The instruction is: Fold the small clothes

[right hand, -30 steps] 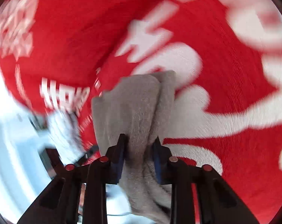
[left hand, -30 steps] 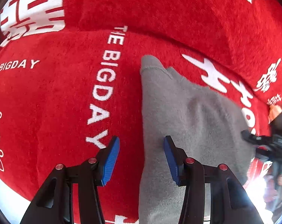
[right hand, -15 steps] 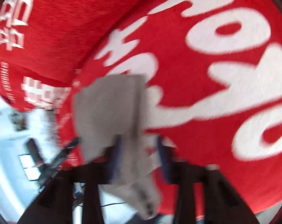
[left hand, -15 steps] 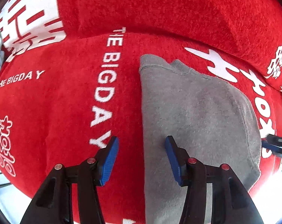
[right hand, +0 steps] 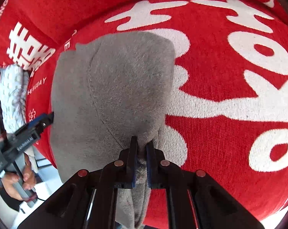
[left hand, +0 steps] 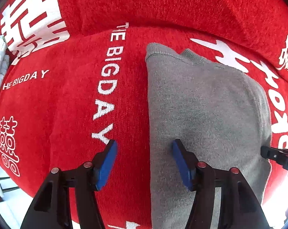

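Nearest in the right wrist view, the right gripper (right hand: 141, 143) is pinching a bunched edge of the soft grey knitted garment (right hand: 113, 87) between its blue-padded fingers (right hand: 133, 152), the jaws drawn nearly together with a fold of fabric squeezed between them. That tight hold is probably there so the near edge can be carried across or over the rest of the cloth without slipping. Beyond the pinch the garment is spreading flat over the red terry blanket with white lettering (right hand: 229, 133), which is serving as the folding surface.

Over on the other side, the left gripper (left hand: 144, 145) is pointing down at the garment's long straight edge, its jaws having just been opening wider. One blue pad (left hand: 107, 164) is hovering over bare red blanket (left hand: 67, 105) and the other over the grey garment (left hand: 201, 105), so the edge is lying between them but neither pad is pressing on it. It looks to be straddling that edge in readiness to take hold or pin it down as an anchor for the fold.

Farther off, the garment's ribbed hem is lying towards the blanket's raised back fold, and a pale patterned cloth (right hand: 12, 87) is sitting at the blanket's left margin.
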A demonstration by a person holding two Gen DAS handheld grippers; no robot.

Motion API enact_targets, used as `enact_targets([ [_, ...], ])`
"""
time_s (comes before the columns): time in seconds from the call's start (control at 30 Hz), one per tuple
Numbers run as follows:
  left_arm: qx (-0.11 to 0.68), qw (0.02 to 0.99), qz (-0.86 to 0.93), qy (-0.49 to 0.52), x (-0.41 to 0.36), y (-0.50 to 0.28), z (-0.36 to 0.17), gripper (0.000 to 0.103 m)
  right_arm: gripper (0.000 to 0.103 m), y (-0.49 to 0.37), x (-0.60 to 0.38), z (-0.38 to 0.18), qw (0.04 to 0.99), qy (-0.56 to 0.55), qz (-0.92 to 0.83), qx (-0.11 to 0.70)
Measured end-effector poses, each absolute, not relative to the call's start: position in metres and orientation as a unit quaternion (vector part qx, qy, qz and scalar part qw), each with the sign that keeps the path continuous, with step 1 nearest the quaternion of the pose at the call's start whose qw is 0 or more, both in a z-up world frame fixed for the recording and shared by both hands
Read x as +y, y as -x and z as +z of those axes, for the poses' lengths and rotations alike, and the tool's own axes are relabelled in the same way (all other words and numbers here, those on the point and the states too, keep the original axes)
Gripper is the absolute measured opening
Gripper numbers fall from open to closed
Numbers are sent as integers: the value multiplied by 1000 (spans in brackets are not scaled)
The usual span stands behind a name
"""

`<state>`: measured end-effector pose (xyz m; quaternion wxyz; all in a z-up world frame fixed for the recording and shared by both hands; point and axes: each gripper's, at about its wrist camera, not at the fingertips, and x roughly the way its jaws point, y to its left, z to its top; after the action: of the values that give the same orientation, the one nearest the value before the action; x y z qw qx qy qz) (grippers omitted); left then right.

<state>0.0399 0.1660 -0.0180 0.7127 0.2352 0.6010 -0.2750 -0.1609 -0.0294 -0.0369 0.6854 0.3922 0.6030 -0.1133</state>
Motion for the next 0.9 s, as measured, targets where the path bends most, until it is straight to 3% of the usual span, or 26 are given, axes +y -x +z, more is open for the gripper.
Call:
enact_targets([
  [0.5, 612, 709, -272, -221, 169, -44, -17, 62, 12, 188, -20, 29, 712, -408, -154, 551],
  [0.9, 615, 704, -275, -224, 170, -44, -18, 62, 9, 169, 19, -18, 685, -379, -146, 605],
])
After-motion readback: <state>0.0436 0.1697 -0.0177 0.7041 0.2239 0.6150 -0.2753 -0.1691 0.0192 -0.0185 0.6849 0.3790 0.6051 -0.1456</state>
